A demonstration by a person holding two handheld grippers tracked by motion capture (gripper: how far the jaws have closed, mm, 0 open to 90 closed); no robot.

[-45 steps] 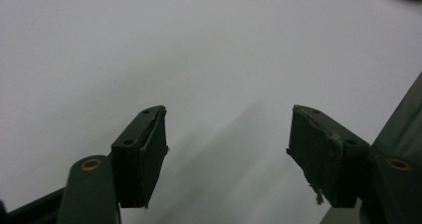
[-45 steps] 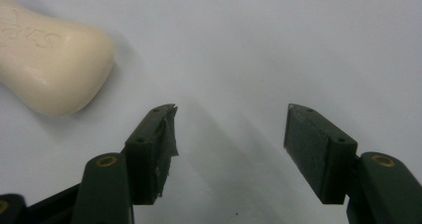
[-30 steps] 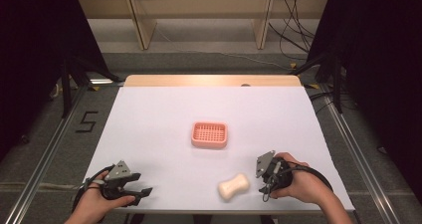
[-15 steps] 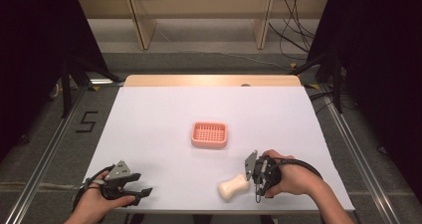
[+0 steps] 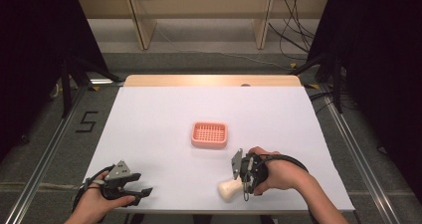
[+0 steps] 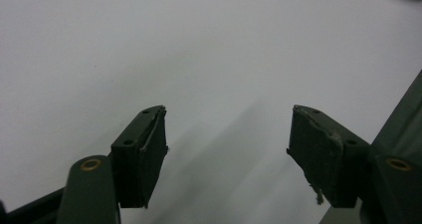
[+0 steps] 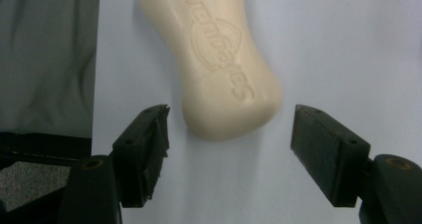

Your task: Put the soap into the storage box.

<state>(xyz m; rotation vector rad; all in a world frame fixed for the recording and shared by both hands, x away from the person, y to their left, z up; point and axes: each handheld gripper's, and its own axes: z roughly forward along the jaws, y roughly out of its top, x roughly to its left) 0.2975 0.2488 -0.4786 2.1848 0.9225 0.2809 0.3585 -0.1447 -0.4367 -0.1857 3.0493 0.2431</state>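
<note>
A: Where does the soap bar [image 7: 219, 64] lie?

B: Flat on the white tabletop [image 5: 159, 119] near its front edge, well short of the pink soap dish [image 5: 209, 135], which sits near the middle. In the right gripper view the nearer rounded end of the bar lies just ahead of the jaws, between their lines but not yet between the pads.

A: And the right tool [image 5: 240, 170]?

B: Jaws spread wide, nothing in them. The gap looks a little broader than the bar's end, so it should fit.

A: How would you take it well?

B: I judge the step to be the grasp. Push forward until the pads flank the narrow waist rather than the bulging end; a smooth bar squeezed on a curve may squirt out. Keep the jaws low and level with the tabletop, then close gently and evenly.

A: The left tool [image 5: 130, 184]?

B: Resting at the front left corner, jaws apart and empty, well away from the bar. It can stay put.
</note>
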